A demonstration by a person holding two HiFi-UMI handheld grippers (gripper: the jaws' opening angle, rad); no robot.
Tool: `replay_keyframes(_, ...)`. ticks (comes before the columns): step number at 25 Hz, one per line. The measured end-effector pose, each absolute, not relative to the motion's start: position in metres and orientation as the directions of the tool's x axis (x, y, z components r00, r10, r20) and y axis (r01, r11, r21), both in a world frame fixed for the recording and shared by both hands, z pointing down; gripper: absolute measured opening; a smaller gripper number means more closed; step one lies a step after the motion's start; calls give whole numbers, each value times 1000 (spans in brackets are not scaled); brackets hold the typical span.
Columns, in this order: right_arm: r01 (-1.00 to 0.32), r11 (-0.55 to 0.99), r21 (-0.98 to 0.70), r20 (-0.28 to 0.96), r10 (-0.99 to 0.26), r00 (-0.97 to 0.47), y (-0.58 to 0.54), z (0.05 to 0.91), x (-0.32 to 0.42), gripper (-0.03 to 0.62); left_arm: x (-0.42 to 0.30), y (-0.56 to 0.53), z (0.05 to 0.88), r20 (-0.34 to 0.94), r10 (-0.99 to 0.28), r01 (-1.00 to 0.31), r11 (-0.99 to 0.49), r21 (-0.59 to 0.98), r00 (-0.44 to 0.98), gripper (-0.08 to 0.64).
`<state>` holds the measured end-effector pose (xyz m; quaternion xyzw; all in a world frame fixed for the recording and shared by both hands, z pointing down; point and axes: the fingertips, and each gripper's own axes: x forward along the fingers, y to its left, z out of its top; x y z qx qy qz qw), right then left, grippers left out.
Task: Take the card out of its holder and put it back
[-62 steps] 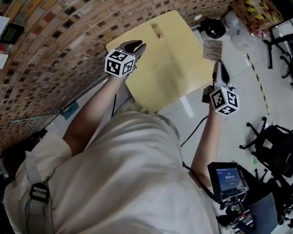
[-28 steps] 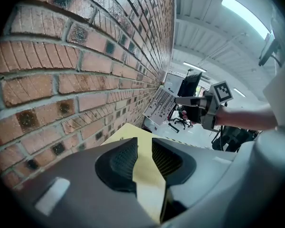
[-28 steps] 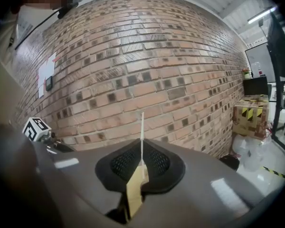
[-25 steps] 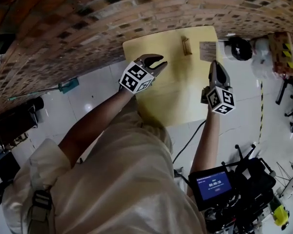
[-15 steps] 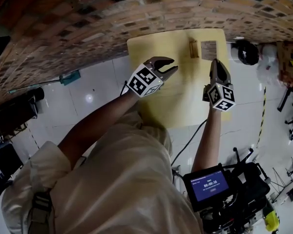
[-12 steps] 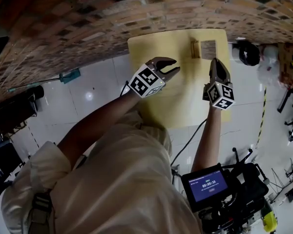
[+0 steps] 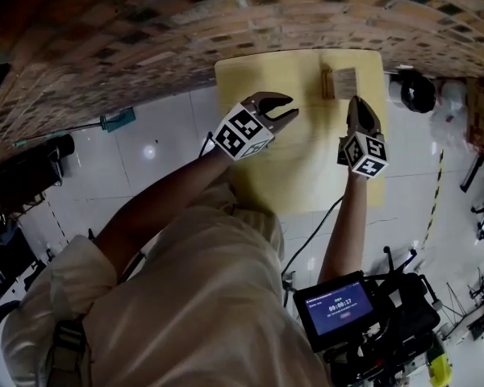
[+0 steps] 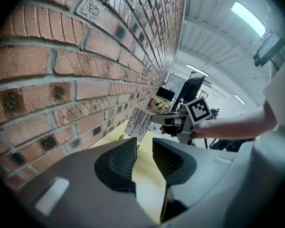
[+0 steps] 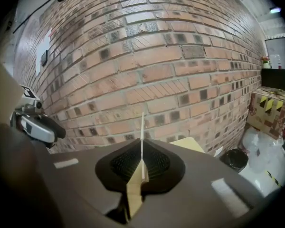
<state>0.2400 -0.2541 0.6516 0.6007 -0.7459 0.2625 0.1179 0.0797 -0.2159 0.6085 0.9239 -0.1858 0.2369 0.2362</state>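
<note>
Right claw (image 7: 356,101) clenched on the card (image 7: 344,80); in the right gripper view the card (image 9: 142,137) stands edge-on, pinched between the pads. Card is over the far end of the yellow table (image 7: 306,168), just right of the small wooden holder (image 7: 327,83); cannot tell if they touch. Left claw (image 7: 289,107) released, jaws apart, nothing between them, held over the table's left part, well apart from the card. Brick wall (image 7: 145,39) runs along the table's far edge.

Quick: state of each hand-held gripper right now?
Left hand-held gripper: open, nothing between its jaws.
Right hand-held gripper: shut on the card.
</note>
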Motion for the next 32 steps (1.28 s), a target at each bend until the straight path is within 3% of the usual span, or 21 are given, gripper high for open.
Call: replay_keyframes(32, -962, 117, -245, 512, -827, -231, -256, 676, 243, 11, 76, -219, 620, 548, -230, -476, -802, 361, 804, 123)
